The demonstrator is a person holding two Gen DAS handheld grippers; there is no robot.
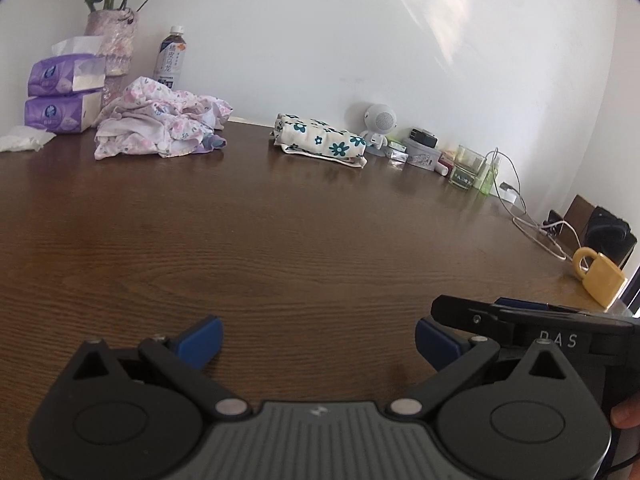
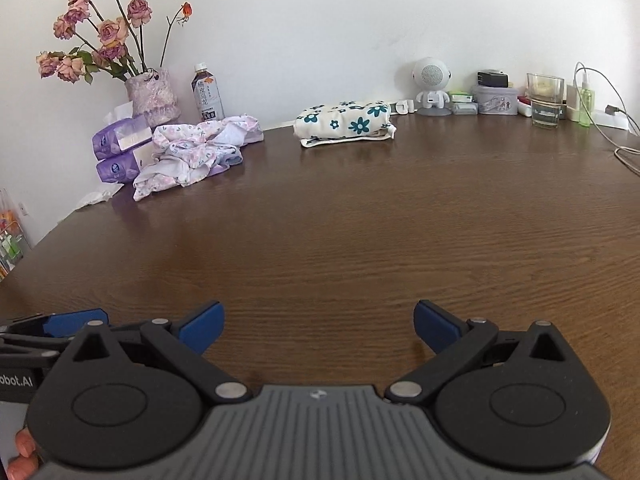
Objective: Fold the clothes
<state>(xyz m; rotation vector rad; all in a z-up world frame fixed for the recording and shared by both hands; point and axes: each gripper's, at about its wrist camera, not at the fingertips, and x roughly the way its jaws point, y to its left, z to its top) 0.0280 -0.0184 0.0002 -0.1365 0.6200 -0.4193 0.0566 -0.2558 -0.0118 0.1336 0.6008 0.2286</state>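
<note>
Both claws empty and apart, low over the near table; one garment lies folded, another crumpled at the far side.

The left gripper (image 1: 318,340) and right gripper (image 2: 319,326) sit side by side, jaws spread wide, gripping nothing. On the far edge of the wooden table (image 2: 360,220), the teal-flowered cloth (image 2: 346,122) lies as a neat folded bundle, while the pink floral garment (image 2: 196,150) sits in a rumpled heap to its left, beside the tissue packs (image 2: 120,152). By my reading the heap is what remains to fold: reaching it means going far and left, then finding an edge.
</note>
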